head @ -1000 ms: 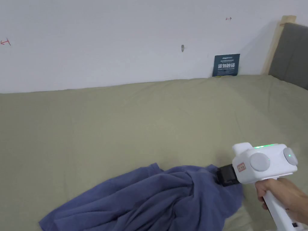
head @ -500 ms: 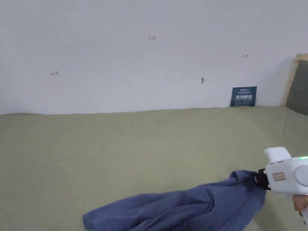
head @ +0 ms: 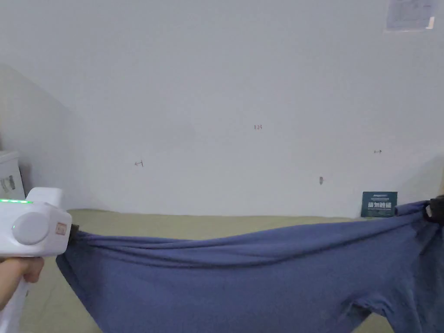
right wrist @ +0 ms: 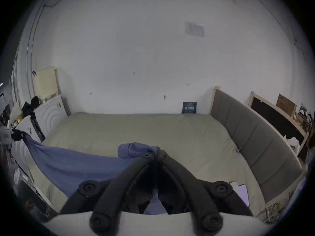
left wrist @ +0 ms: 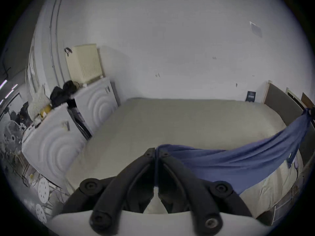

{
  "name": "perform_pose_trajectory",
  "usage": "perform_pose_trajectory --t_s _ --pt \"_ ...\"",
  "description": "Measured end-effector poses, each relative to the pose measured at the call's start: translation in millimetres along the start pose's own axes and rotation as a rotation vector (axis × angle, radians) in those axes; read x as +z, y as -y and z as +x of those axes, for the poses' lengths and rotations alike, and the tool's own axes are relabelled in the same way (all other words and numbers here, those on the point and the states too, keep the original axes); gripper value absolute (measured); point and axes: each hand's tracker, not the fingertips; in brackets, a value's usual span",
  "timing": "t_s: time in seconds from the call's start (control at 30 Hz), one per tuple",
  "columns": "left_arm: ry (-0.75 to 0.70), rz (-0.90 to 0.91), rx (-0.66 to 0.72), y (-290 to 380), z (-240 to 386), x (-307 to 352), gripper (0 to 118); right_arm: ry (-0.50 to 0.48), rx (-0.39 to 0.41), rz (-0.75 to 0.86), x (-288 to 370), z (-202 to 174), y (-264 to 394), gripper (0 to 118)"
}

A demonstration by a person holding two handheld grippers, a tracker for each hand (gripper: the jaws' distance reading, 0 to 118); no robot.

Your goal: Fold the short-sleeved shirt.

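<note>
Blue shirt (head: 260,277), bottom cropped, spans both grippers.

From my feed, the blue cotton short-sleeved shirt (head: 260,277) hangs stretched over the wide olive-sheeted bed (right wrist: 136,130), left gripper (left wrist: 156,152) pinching its left end, right gripper (right wrist: 155,152) its right. Padded grey headboard (right wrist: 252,137) sits right, white ribbed cabinets (left wrist: 51,142) left, small dark sign (head: 379,204) against the back wall.

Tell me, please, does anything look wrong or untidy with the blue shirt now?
Nothing looks damaged. The shirt hangs stretched between the left gripper and the right gripper, sagging and creased along its top edge.
</note>
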Motion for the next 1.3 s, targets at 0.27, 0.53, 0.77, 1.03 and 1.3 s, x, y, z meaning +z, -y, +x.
perform_pose_trajectory --t_s 0.27,0.53,0.77,1.03,1.3 --pt "-0.047 0.082 -0.020 -77.4 17.2 -12.2 0 0.058 0.033 0.065 -9.3 -8.1 -51.4 5" --pt "-0.113 0.111 -0.017 -133.5 40.9 -54.7 0 0.105 0.008 0.085 -71.6 -7.2 -99.2 5" --pt "-0.143 0.117 -0.019 -156.0 58.7 -102.3 0 0.130 0.024 0.097 -127.7 -9.3 -121.3 5" --pt "-0.164 0.070 -0.034 -130.6 83.7 -154.7 0 0.167 0.090 0.034 -177.7 -15.2 -89.7 5" --pt "-0.053 -0.072 -0.025 -6.0 79.2 -165.2 0 0.113 0.022 -0.096 -173.9 -1.5 34.1 5"
